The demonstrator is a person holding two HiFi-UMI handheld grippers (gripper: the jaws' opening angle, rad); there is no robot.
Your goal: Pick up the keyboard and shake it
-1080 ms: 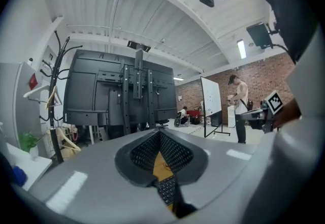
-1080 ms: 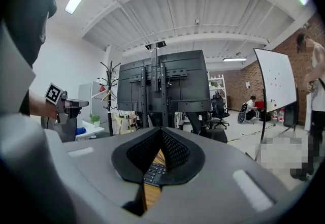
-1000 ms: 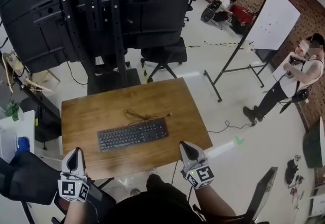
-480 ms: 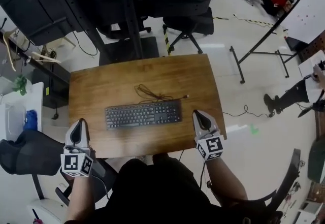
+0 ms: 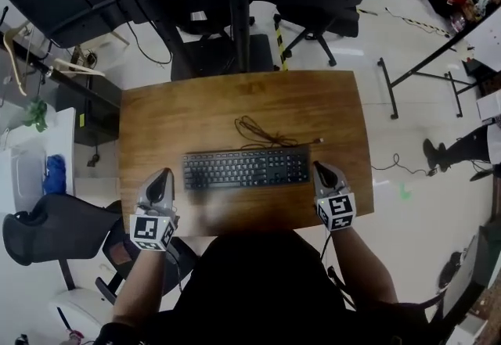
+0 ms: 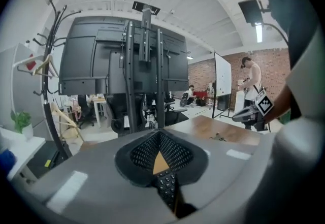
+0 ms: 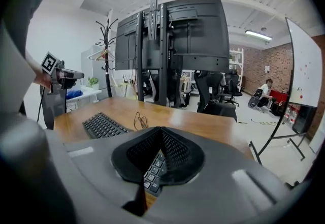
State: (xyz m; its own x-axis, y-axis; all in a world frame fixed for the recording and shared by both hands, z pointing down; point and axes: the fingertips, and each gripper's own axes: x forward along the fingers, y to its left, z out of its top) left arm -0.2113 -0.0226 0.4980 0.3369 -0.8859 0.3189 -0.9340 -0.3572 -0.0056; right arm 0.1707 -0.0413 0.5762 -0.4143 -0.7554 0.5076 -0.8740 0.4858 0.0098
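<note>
Keyboard (image 5: 246, 168) is lying flat on the wooden table (image 5: 235, 101), in the near half, its long side running parallel to the near edge. Its cable (image 5: 262, 132) is sitting coiled just behind it.

Versus the frame half a second back: keyboard and cable are staying in the same spot on the wood. The whole table is now showing more centred in the head view. Left gripper (image 5: 163, 175) is coming in from off the near-left corner and is now hanging over the table, tip just beside the keyboard's left end. Right gripper (image 5: 319, 168) is keeping its place just beside the keyboard's right end. Both claws are pressed together with nothing pinched. In each gripper view only keys are showing through the gap below the closed tips. No contact with the keyboard is showing.

Edges and room: a bare strip of wood is running between the keyboard and the near edge. A wider bare area is lying past the cable toward the far edge. Bare wood is flanking both ends, with 1 gripper filling each side. A black stand (image 5: 235, 7) is rising right behind the far edge. An office chair (image 5: 47, 230) is standing on the floor off the near-left corner. Open floor is lying to the right, with a person (image 5: 470, 148) standing well apart from the table.
</note>
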